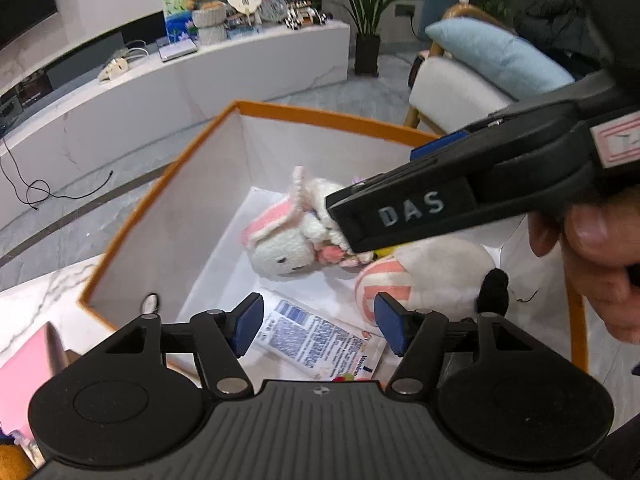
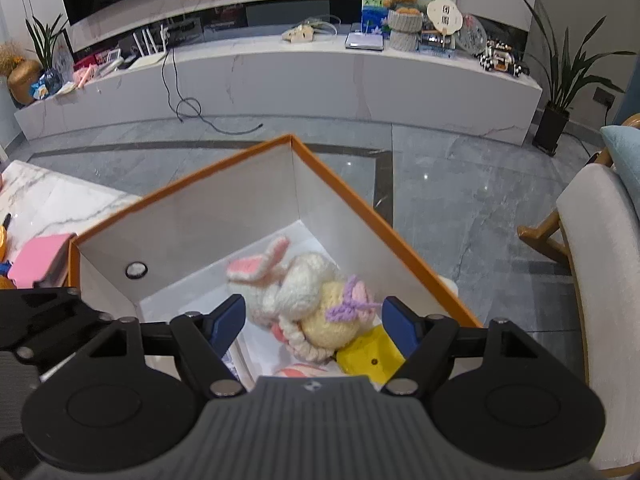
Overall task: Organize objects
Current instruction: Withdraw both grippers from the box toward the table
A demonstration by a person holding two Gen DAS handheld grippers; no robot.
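An orange-rimmed box (image 1: pixel 168 168) with white walls stands open under both grippers. On its floor lie a knitted white bunny (image 1: pixel 280 244) with pink ears, a white plush with pink stripes (image 1: pixel 424 276) and a printed packet (image 1: pixel 316 340). My left gripper (image 1: pixel 320 328) is open above the packet, with nothing between its blue pads. The right gripper's black finger (image 1: pixel 400 216) reaches in from the right over the bunny. In the right wrist view my right gripper (image 2: pixel 316 320) is open over the bunny (image 2: pixel 296 284) and a cream doll with a purple bow (image 2: pixel 340 320); its pads do not press them.
A marble table (image 2: pixel 60 200) bears the box, with a pink object (image 2: pixel 36 260) at the box's left. A person's hand (image 1: pixel 592 264) holds the right gripper. A pale armchair (image 2: pixel 592 280) stands to the right. A long white media bench (image 2: pixel 280 68) runs along the back.
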